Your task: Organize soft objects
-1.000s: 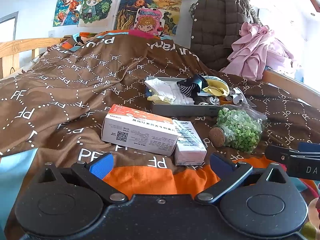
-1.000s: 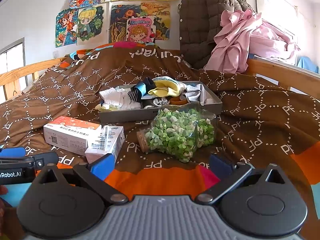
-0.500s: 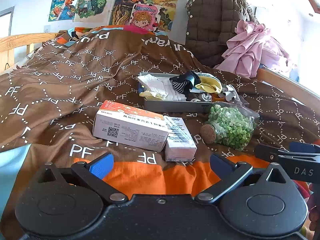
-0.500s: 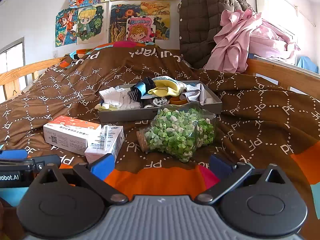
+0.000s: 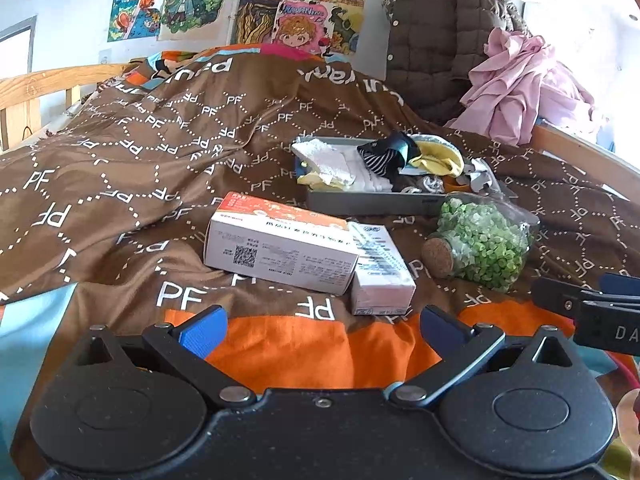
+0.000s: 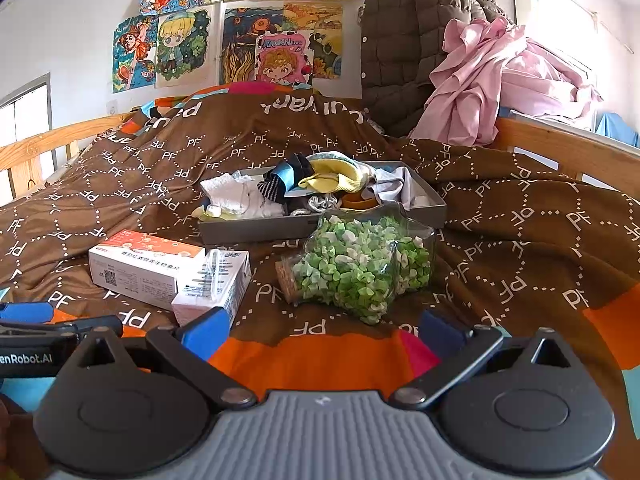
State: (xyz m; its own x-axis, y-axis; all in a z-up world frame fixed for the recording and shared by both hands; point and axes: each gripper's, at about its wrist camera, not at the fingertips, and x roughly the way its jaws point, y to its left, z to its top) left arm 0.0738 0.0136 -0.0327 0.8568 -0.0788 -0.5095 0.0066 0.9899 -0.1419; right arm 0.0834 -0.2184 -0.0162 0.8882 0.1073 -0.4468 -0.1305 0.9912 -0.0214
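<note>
A grey tray (image 5: 372, 202) (image 6: 256, 229) lies mid-bed on the brown quilt, holding soft items: white cloth (image 5: 340, 162) (image 6: 236, 198), a dark striped sock (image 5: 380, 156) (image 6: 276, 188), yellow fabric (image 5: 438, 160) (image 6: 332, 178) and grey cloth (image 6: 394, 184). Both grippers hover low over the quilt's orange band, short of everything. My left gripper (image 5: 322, 328) is open with nothing between its blue pads. My right gripper (image 6: 322, 330) is open and empty too. Each shows at the edge of the other's view: the right one (image 5: 588, 302), the left one (image 6: 48, 334).
Two cartons lie in front of the tray, an orange-topped one (image 5: 280, 250) (image 6: 144, 266) and a smaller white one (image 5: 382, 276) (image 6: 214, 282). A corked star-shaped jar of green paper stars (image 5: 482, 246) (image 6: 360, 268) lies on its side. A brown jacket (image 6: 416, 48), pink clothes (image 6: 492, 80), wooden rails.
The left wrist view has shifted slightly, dipping and rising again over the bed; objects sit where they were. The right gripper has barely moved. Both stay open.
</note>
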